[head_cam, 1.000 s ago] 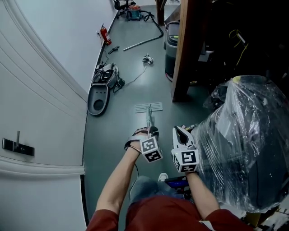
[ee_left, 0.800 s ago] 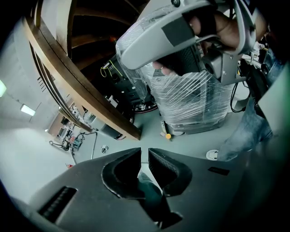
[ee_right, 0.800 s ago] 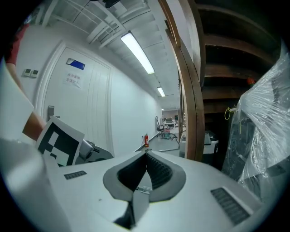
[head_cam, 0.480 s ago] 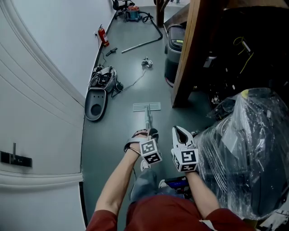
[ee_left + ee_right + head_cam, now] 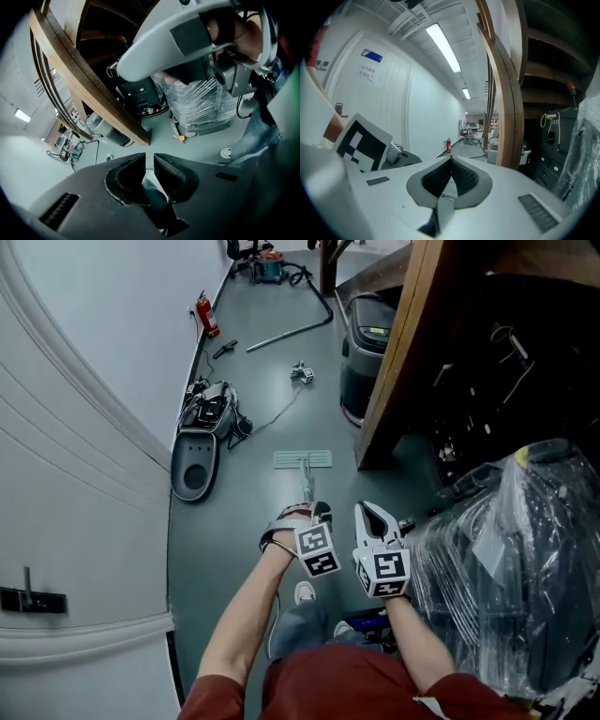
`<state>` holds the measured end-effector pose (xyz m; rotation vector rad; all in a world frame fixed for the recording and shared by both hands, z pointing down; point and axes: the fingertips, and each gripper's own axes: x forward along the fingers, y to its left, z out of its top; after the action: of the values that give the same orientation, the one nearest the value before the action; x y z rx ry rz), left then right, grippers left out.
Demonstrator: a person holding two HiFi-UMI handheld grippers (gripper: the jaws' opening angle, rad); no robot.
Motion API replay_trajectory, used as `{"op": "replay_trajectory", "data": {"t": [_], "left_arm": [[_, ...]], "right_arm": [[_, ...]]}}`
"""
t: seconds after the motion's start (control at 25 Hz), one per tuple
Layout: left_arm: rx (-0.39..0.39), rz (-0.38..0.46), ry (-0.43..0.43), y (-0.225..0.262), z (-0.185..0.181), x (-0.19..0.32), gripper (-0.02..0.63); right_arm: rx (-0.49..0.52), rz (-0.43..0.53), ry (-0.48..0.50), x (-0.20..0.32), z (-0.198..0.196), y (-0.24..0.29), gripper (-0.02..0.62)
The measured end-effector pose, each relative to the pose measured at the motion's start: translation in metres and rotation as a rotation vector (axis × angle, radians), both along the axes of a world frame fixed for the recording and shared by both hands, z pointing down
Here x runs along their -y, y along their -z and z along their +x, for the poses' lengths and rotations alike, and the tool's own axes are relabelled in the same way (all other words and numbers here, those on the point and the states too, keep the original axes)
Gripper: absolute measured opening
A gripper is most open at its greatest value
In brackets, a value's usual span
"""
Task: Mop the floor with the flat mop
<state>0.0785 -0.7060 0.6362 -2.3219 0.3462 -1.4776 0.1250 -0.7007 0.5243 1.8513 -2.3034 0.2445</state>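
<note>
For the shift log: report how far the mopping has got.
Done: no wet track shows on the floor, so can't tell. In hand: left tool is shut on the mop handle, mop head flat on the floor; right tool is shut, empty. Left: apparently the stretch ahead.

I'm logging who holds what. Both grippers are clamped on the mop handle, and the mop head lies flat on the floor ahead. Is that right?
Not quite. Only the left gripper is shut on the mop handle. The right gripper has its jaws together on nothing, as the right gripper view shows. The mop head does lie flat on the floor ahead.
</note>
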Motion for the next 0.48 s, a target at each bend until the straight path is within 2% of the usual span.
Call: {"op": "replay_trajectory", "data": {"t": [0.24,0.48], "left_arm": [[-0.041,0.009,0.0,0.004,-0.005,0.034,0.052],[-0.043,-0.012,0.013,0.018,0.003,0.058,0.052]], "right_arm": [[-0.009,0.003,-0.038,0.031,-0.001,0.003,0.017],[0.009,0.022,-0.041,0.055,0.003,0.011,0.017]]}}
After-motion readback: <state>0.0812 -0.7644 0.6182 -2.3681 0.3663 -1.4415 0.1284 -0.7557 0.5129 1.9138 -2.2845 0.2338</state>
